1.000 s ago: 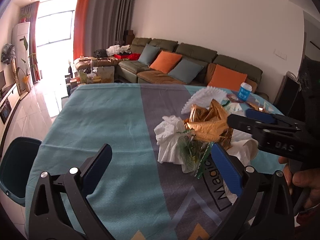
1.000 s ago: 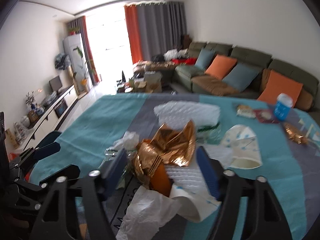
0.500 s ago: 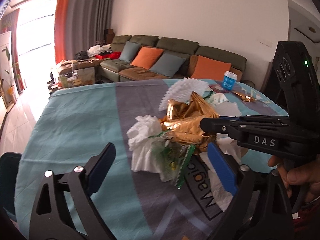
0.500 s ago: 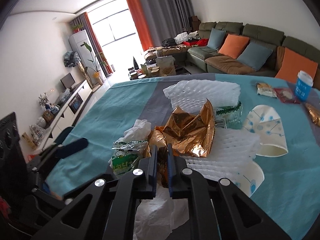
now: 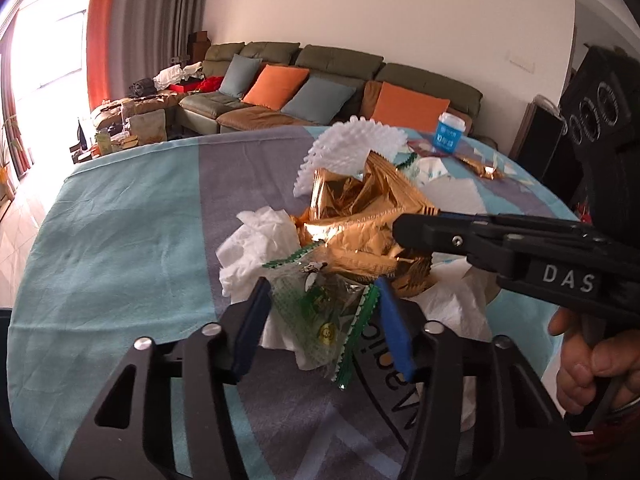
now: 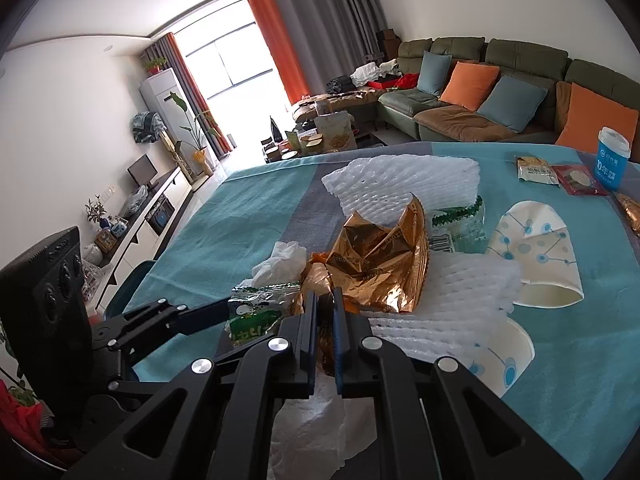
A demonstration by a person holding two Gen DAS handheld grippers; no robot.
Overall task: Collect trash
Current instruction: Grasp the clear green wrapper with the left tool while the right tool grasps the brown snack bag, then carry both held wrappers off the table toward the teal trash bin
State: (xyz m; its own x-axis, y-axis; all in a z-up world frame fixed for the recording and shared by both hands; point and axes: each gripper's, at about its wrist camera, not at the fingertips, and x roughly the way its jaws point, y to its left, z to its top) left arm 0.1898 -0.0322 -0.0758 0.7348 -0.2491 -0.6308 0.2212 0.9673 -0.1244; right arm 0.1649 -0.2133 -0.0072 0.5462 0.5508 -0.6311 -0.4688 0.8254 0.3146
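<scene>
— Where is the trash?
— Heaped mid-table on the teal cloth [image 6: 208, 216]; the right gripper [image 6: 325, 334] is clenched on the gold foil wrapper [image 6: 376, 268].
— And the left gripper [image 5: 324, 320]?
— Jaws parted, straddling the green snack packet [image 5: 320, 312].

Right tool [image 6: 325, 322] hides the gold wrapper's [image 6: 380, 264] pinched edge.

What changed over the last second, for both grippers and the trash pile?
The right gripper closed on the gold wrapper. The left gripper moved in around the green packet and narrowed, not yet clamped. The tissue, foam net and blue cup stayed put.
</scene>
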